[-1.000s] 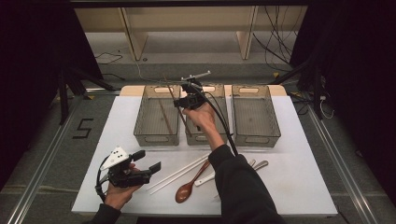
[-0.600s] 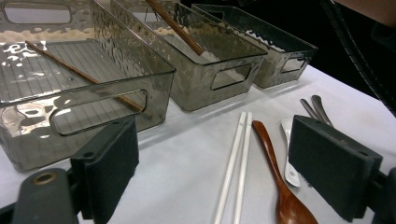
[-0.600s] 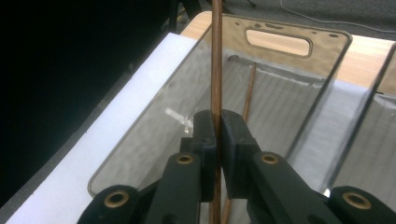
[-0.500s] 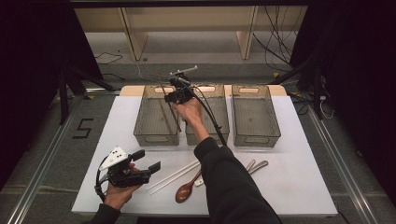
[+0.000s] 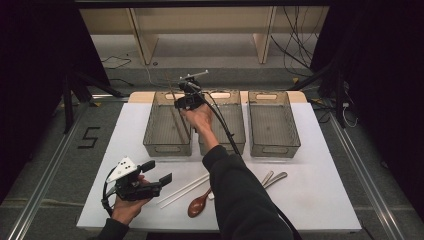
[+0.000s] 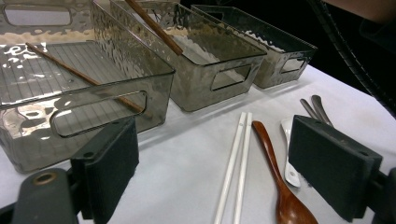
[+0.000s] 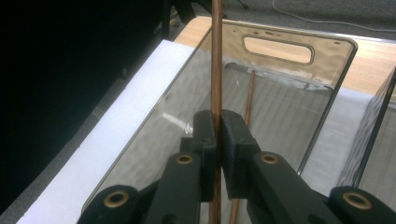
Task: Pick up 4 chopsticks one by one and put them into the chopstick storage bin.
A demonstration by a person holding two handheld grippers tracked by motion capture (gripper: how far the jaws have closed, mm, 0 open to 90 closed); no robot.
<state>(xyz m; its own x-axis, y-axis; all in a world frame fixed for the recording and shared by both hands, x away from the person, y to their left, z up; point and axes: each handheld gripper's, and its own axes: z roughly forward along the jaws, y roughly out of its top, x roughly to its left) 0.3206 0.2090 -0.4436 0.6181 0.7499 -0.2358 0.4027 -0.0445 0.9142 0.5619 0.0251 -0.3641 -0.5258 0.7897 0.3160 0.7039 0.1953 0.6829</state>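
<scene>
Since a second ago the right gripper has slid from the middle bin over to the left bin, taking a brown chopstick with it; the left gripper has stayed put.

Nearest the person, the left gripper rests low by the front edge of the white worktop. Its fingers are spread wide with nothing between them. Just past it lie two white chopsticks, a brown wooden spoon, a white spoon and what may be two metal handles, though they are too small to be sure.

Farther back stand three see-through bins in a row. The right gripper hangs over the left one, fingers pinched tight on the brown chopstick, which is above the bin and not yet let go. One more brown chopstick already lies inside that bin.

So I think the sorting has only begun: one stick is in, one is about to drop, and the rest on the worktop is untouched.
</scene>
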